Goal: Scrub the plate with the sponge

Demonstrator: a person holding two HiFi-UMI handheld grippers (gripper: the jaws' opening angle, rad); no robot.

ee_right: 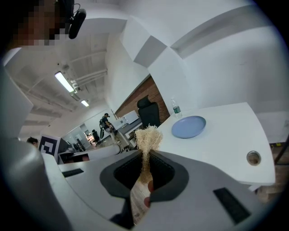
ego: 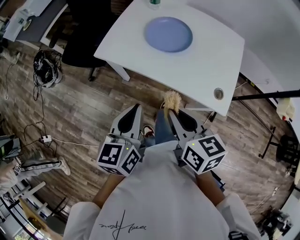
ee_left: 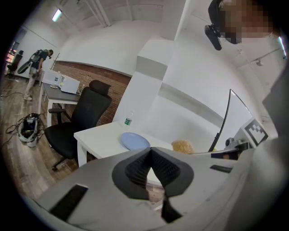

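A round blue plate (ego: pixel 168 34) lies on the white table (ego: pixel 206 61), ahead of both grippers and apart from them. My right gripper (ego: pixel 169 111) is shut on a tan, fibrous sponge (ego: pixel 172 99), whose frayed tuft sticks out past the fingertips. In the right gripper view the sponge (ee_right: pixel 147 140) rises from the jaws of the right gripper (ee_right: pixel 146 155), with the plate (ee_right: pixel 188 127) beyond. My left gripper (ego: pixel 137 107) hangs beside it over the floor, shut and empty. The left gripper view shows the left gripper (ee_left: pixel 150 151), the plate (ee_left: pixel 134 141) and the sponge (ee_left: pixel 183 146).
A water bottle (ego: pixel 153 3) stands at the table's far edge behind the plate. A cable hole (ego: pixel 218 93) sits near the table's right corner. A black office chair (ego: pixel 82 47) stands left of the table. A bag (ego: pixel 46 68) and cables lie on the wooden floor.
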